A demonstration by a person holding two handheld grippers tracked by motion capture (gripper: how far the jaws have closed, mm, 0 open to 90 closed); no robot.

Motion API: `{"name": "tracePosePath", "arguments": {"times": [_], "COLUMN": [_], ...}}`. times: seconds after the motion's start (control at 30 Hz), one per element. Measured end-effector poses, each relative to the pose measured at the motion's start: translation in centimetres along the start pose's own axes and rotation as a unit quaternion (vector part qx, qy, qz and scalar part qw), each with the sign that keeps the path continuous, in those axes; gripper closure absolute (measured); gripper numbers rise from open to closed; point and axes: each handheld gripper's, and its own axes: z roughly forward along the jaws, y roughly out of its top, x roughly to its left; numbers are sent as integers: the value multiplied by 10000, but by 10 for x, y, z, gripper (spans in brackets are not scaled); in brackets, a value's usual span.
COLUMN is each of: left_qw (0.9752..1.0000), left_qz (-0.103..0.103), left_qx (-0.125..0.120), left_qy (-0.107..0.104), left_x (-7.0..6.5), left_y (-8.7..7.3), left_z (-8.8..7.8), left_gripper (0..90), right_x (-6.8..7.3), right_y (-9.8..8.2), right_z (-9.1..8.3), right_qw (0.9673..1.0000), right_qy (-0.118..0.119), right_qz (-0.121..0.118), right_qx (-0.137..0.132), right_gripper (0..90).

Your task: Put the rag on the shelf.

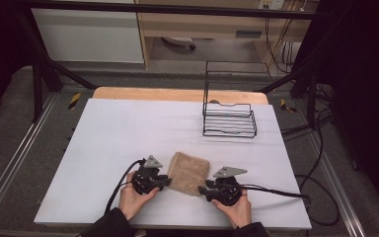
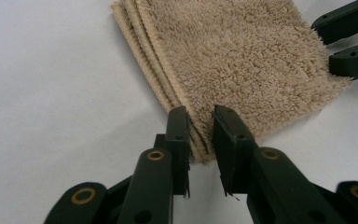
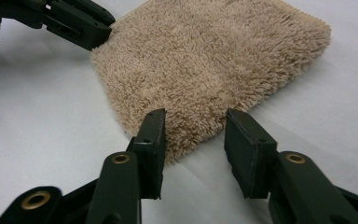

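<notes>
White tabletop (image 1: pixel 128 133). Black wire rack (image 1: pixel 229 118) stands near the far right corner. Folded beige towel (image 1: pixel 189 172) lies flat near the middle of the near edge. Left gripper (image 2: pixel 200 126): jaws narrowly apart, straddling the towel's layered corner. Right gripper (image 3: pixel 195 133): jaws wide apart around the opposite near corner, not clamped.

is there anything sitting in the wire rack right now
No, the black wire rack stands bare at the table's far right, while the folded towel lies near the person.
</notes>
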Motion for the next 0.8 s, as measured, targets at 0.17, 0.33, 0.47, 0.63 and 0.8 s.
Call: {"name": "tracePosePath", "arguments": {"times": [0.17, 0.33, 0.47, 0.63, 0.8], "left_qw": [9999, 9999, 9993, 9995, 9998], "left_qz": [-31, -6, -37, 68, 166], "left_qx": [40, 37, -11, 69, 88], "left_qy": [-99, -168, -370, -307, -120], "left_x": [-2, -4, -8, -17, -17], "left_y": [0, -1, -2, -6, -8], "left_z": [-2, -6, -14, -15, -11], "left_gripper": [848, 863, 864, 862, 846], "right_x": [0, -2, -2, -3, -12], "right_y": [1, 5, 7, 5, 3], "right_z": [2, 1, -8, -15, -20], "right_qw": [9997, 9994, 9993, 9994, 9999], "right_qy": [129, 194, 233, 96, 12], "right_qz": [187, 295, 271, 191, 136], "right_qx": [39, 43, 69, 261, -2], "right_gripper": [769, 880, 888, 880, 715]}}
